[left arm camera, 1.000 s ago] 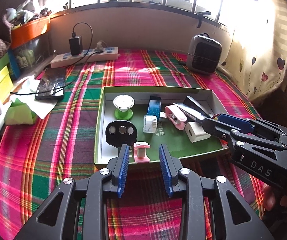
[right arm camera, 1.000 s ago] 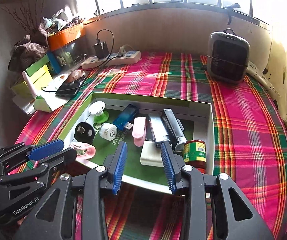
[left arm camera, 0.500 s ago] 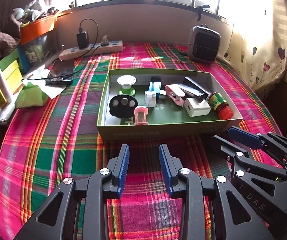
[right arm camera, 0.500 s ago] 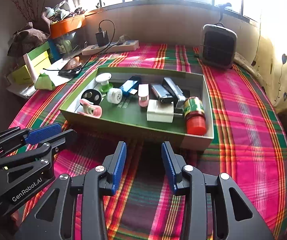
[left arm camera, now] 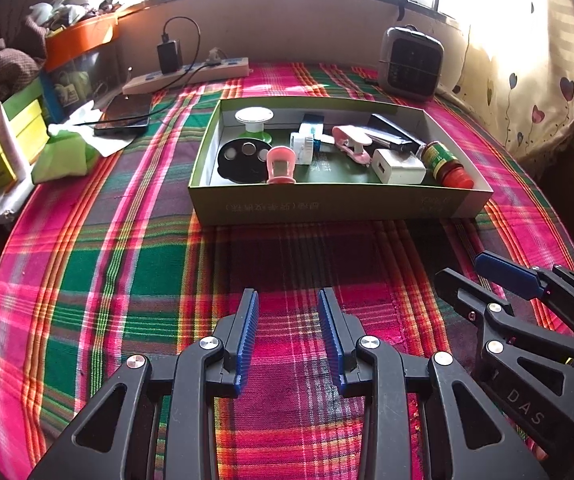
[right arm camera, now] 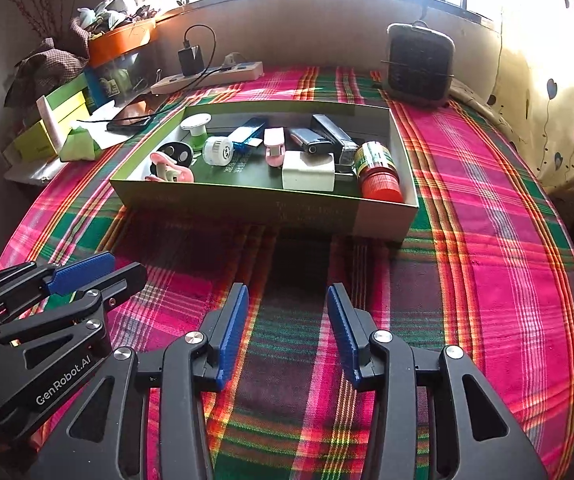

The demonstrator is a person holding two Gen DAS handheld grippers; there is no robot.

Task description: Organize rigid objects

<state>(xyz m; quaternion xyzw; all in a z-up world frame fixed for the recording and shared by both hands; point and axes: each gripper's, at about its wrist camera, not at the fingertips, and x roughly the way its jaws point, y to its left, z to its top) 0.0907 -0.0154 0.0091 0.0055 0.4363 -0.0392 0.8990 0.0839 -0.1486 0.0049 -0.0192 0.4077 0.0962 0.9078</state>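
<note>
Two grippers hover with jaws spread and empty above the plaid cloth (right arm camera: 487, 240): the left gripper (left arm camera: 289, 336) marked "GenRobot.AI", the right gripper (right arm camera: 287, 336) marked "DAS". The green box (left arm camera: 327, 204) with the small rigid objects lies just beyond them; the writing on its wall is unreadable.

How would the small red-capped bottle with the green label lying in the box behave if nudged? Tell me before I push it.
The red-capped bottle lies on its side, so it would probably roll. The green cardboard box wall and white charger block sit close by and should stop it quickly. It looks rigid and likely light.
</note>
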